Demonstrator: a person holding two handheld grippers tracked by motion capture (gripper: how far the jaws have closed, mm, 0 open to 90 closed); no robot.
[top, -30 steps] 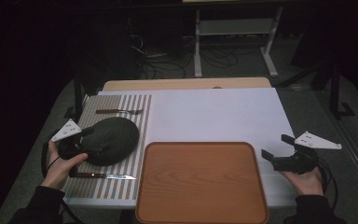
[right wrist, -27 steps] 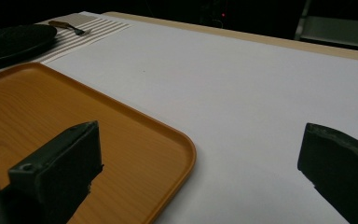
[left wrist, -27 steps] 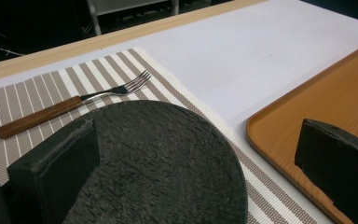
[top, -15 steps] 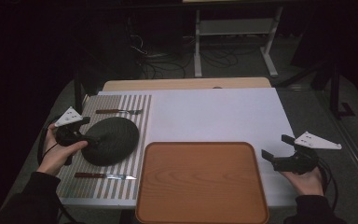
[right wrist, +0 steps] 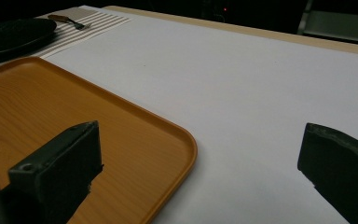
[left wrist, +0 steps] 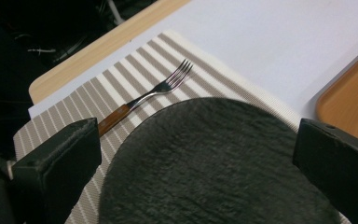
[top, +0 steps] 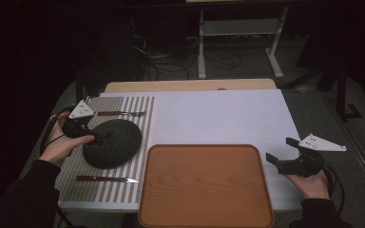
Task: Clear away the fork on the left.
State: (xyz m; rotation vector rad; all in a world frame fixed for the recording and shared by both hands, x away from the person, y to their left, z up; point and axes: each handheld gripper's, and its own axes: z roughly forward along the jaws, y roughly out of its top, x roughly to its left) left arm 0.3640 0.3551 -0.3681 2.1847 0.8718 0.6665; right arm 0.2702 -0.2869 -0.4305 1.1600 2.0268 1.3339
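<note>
A dark round plate [top: 116, 145] lies on a striped placemat [top: 140, 107] at the table's left. My left gripper [top: 94, 135] sits at the plate's left rim. In the left gripper view this gripper [left wrist: 196, 140] is open, its jaws wide apart, with the plate [left wrist: 214, 163] lying low between them and touching neither. A wooden-handled fork [top: 121, 113] lies beyond the plate [left wrist: 158, 91]. A knife [top: 107, 179] lies on the mat's near side. My right gripper [top: 282, 149] stands open just right of the orange wooden tray [top: 204, 185], holding nothing [right wrist: 200, 154].
A white sheet [top: 218, 116] covers the table's middle and right, and the tray's corner [right wrist: 177, 135] rests on it. A light wooden strip [top: 190, 85] edges the far side. Beyond are a dark floor, cables and a metal stand [top: 237, 28].
My left gripper has moved a little away from the person and to the right, over the plate's left rim. The plate and the right gripper have stayed put.
</note>
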